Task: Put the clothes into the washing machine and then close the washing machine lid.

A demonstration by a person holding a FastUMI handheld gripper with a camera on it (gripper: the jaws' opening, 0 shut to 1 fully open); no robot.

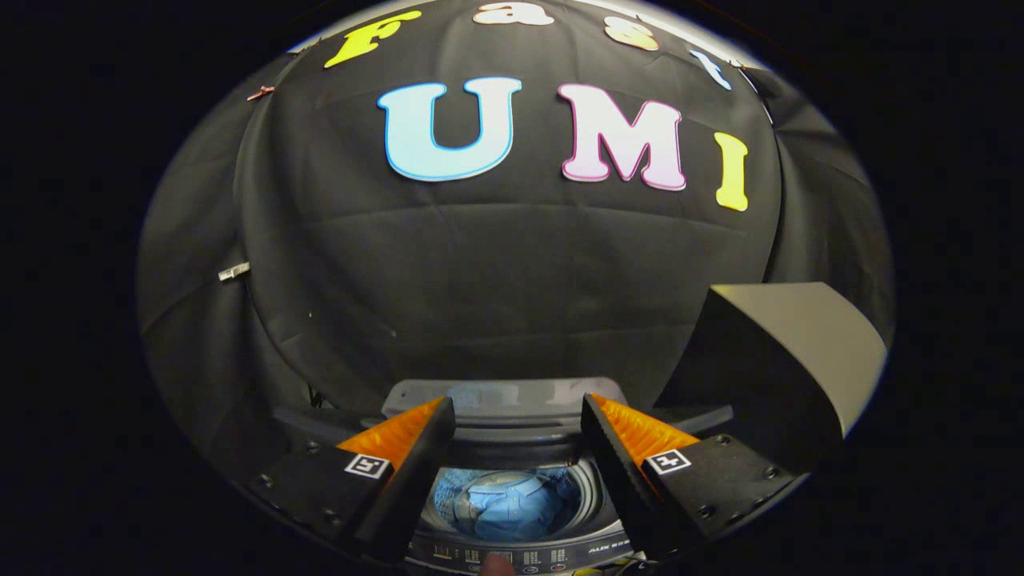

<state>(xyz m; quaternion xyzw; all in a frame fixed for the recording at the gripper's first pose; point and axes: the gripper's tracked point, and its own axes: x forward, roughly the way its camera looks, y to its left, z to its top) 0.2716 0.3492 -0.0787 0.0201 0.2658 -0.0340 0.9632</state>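
Black cloth wall behind, creased, hanging down to the washer. Washer sits low, between and below the fingers; lid raised at the back, standing against the cloth. Drum open, blue clothes lying inside it. Control panel runs along the washer's near edge. Gripper spread wide, fingers well apart, nothing held; orange-faced tips sit either side of the drum opening, above it. Grey box-like object stands just beside the right finger, next to the washer; cannot tell what it is.
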